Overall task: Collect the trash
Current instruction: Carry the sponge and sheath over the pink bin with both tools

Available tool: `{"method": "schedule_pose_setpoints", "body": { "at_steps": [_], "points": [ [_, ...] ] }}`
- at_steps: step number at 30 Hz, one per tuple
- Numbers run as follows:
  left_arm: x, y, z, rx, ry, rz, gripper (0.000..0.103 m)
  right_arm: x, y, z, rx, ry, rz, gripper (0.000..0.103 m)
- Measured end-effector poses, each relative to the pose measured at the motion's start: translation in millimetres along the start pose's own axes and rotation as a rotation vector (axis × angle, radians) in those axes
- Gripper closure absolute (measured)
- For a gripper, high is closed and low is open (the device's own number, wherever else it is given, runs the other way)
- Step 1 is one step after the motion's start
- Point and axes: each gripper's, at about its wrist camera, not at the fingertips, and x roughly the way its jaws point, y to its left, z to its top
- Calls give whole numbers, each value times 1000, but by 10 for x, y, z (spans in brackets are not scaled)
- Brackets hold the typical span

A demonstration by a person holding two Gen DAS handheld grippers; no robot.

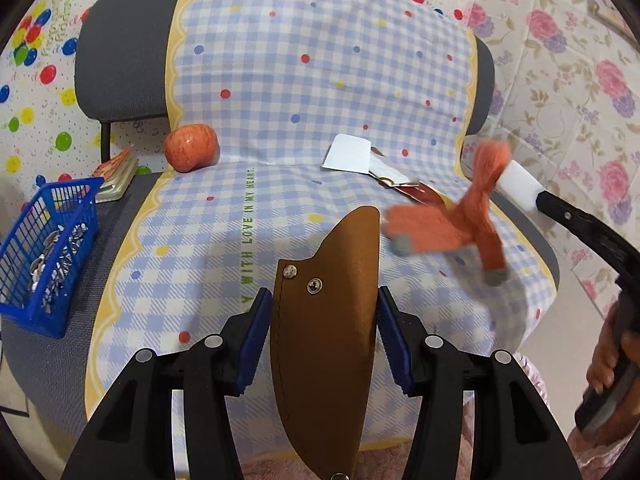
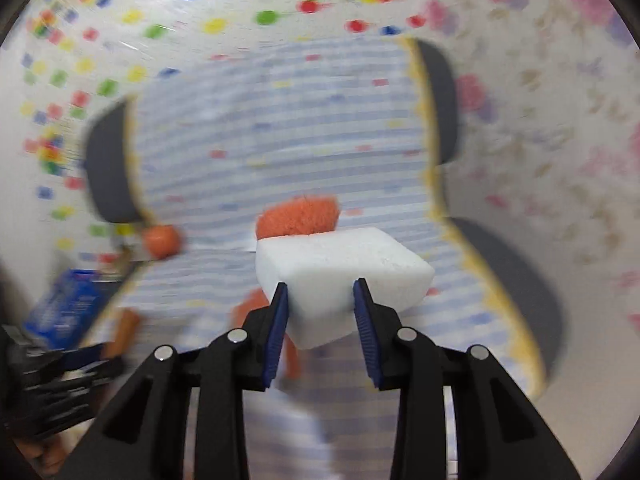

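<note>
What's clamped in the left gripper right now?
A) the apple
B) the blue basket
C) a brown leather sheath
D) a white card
C: in the left wrist view the left gripper has its blue pads pressed on both sides of the brown leather sheath; the apple sits far back on the chair.

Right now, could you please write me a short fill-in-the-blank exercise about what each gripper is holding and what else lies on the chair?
1. The left gripper is shut on a ____ leather sheath.
2. The right gripper is shut on a ____ foam block, with an orange woolly glove caught alongside.
3. The red apple rests on the chair's ____ cloth.
4. The blue basket sits on the chair's ____ side in the left wrist view.

Missing words: brown; white; checked; left
</note>
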Motion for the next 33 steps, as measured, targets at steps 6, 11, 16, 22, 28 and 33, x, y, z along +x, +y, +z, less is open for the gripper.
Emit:
{"method": "schedule_pose_setpoints", "body": {
  "at_steps": [6,11,16,22,28,33],
  "points": [
    [-45,-58,-59,6,11,0,50,-74,-327,-78,135,6,336,70],
    [-65,-178,-51,34,5,-10,50,-437,-435,46,123,-190,310,70],
    [-133,-331,-72,80,-9,-32,50,-529,-541,92,127,-166,214,68],
    [-182,-664,-174,162,-40,-111,50,-763,-731,-264,86,-103,151,68],
    [-185,-1104,-371,252,-29,-229,50,-1037,-915,-753,90,-4,84,67],
    [-147,-1611,-589,355,13,-336,50,-1222,-1208,-1097,150,59,-8,66]
  ]
}}
